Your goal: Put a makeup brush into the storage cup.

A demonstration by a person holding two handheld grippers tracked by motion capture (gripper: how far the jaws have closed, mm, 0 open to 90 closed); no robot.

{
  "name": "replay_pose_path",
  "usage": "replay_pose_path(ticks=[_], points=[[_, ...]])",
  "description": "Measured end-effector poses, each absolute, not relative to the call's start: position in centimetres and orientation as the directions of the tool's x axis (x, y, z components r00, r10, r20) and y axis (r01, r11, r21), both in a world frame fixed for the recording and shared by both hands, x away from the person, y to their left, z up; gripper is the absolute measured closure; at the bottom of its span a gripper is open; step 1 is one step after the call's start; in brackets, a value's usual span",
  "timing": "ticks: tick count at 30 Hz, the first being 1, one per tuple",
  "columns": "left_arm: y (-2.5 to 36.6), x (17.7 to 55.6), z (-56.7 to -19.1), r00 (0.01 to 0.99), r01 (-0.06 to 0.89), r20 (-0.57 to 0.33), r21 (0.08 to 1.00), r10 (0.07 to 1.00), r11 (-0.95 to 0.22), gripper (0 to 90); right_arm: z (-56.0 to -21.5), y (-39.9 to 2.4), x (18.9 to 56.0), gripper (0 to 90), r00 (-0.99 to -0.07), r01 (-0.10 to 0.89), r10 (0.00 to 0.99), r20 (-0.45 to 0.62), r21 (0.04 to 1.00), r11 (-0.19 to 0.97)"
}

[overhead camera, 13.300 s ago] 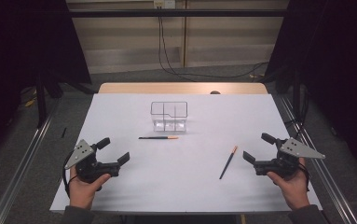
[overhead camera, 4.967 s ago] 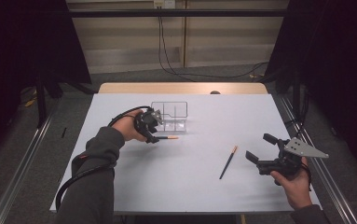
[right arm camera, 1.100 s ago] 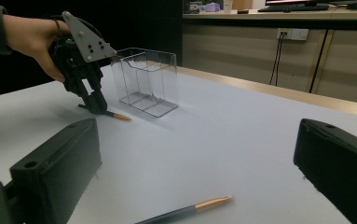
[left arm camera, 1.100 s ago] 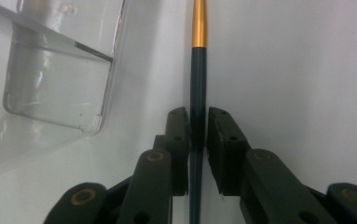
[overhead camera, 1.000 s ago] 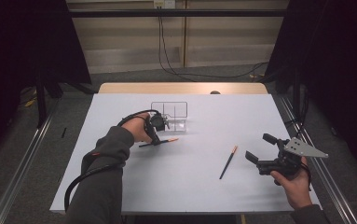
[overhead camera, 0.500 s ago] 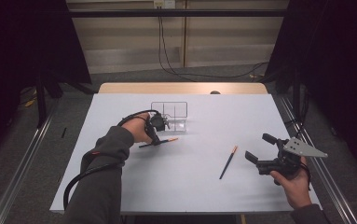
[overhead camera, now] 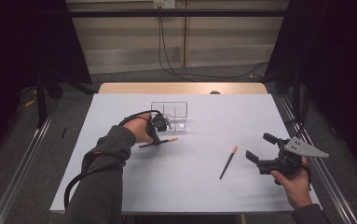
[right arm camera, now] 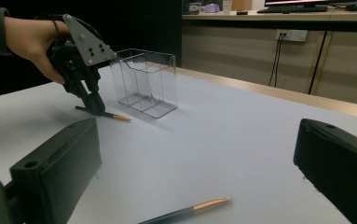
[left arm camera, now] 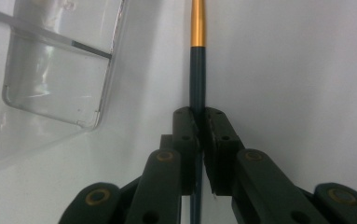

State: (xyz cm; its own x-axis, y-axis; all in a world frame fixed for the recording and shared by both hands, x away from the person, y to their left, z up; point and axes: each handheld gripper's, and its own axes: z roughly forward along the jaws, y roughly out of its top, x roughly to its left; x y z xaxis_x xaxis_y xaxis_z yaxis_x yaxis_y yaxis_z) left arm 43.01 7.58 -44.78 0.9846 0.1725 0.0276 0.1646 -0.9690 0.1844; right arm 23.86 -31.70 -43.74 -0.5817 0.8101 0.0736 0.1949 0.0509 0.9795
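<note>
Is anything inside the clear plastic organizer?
The clear organizer looks empty through its walls in the right gripper view. The left gripper covers part of its near side in the high view.

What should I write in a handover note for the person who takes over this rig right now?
Left hand-held gripper: shut on a dark pen with a gold end, near the clear divided holder.
Right hand-held gripper: open, holding nothing, at the table's right side.
Second pen: lying loose on the white table, in front of the right hand-held gripper.
Done: first pen gripped.
Left: probably place it in the holder, then pick up the second pen and do the same.
</note>
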Motion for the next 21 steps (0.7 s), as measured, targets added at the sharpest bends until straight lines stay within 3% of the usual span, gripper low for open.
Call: replay_pose_path(ticks=[17,21], points=[[7.0,42.9,-43.3,0.975,0.211,0.012,0.268,0.222,-0.940,83.8,-43.7,-31.8,23.7,0.5,-0.583,0.199,0.808,0.078,0.979,0.049],[7.1,42.8,-42.9,0.971,0.237,-0.037,0.295,0.237,-0.926,83.8,-43.7,-31.9,23.7,0.5,-0.582,0.195,0.810,0.071,0.979,0.054]])
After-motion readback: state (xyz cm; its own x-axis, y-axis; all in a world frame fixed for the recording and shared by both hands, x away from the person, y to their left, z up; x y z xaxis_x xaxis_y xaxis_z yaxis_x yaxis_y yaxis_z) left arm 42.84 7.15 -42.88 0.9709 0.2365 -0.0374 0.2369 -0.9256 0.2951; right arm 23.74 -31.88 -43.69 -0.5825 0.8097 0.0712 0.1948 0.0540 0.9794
